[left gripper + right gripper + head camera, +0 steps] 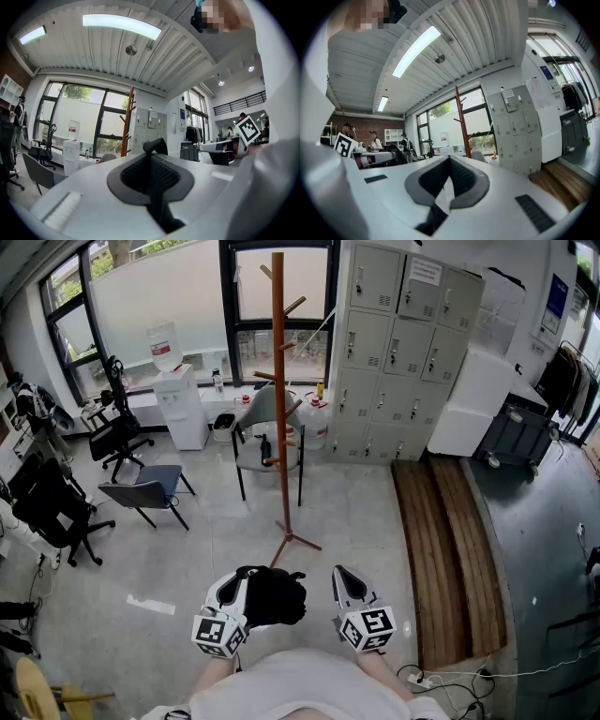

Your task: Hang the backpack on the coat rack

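The tall brown wooden coat rack (279,399) stands on the tiled floor straight ahead, well beyond both grippers; it also shows as the rack (127,122) in the left gripper view and the rack (461,122) in the right one. My left gripper (235,579) is held low in front of the person, shut on a black strap (156,146) of the black backpack (277,596). The backpack hangs just right of that gripper, between the two grippers. My right gripper (343,571) is beside the bag, apart from it, jaws shut with nothing between them.
A grey chair (267,432) and water jugs sit right behind the rack. A water dispenser (178,395) stands at the window and grey lockers (398,343) at back right. Another chair (150,491) and black office chairs (47,507) are left. Wooden planks (450,549) run along the right.
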### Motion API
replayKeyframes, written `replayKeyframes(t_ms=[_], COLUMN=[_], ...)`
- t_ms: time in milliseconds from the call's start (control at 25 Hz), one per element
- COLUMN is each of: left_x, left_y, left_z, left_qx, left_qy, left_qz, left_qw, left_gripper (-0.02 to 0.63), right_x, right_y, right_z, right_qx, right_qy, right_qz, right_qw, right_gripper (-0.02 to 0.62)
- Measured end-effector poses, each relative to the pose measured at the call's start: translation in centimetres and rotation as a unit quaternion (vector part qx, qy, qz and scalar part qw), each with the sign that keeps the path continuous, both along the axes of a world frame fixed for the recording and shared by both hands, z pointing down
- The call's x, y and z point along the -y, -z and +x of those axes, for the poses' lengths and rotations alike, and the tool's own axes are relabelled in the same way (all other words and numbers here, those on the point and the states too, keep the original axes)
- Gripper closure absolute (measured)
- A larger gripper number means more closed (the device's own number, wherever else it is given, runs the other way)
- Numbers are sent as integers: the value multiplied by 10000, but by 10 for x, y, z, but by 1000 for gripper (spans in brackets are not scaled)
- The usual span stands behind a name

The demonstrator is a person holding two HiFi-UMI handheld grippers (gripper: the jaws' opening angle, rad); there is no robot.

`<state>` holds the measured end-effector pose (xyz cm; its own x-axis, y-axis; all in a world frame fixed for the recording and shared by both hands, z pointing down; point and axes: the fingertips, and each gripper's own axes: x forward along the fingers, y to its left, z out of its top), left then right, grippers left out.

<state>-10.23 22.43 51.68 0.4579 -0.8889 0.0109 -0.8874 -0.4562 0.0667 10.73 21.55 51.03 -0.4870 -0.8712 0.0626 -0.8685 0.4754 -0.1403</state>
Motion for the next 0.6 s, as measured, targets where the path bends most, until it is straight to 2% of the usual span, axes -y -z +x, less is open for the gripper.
replayKeyframes(t_ms=[600], left_x=[-7], left_y=[2], left_z=[0], left_qx=[-16], left_qy=[5], left_qz=[-32], left_qw=[10000], left_gripper=[585], right_x=[-2], right_y=[0], right_z=[3], right_qx=[81], right_qy=[-64], right_qz=[28], right_qw=[9999], right_gripper=[588])
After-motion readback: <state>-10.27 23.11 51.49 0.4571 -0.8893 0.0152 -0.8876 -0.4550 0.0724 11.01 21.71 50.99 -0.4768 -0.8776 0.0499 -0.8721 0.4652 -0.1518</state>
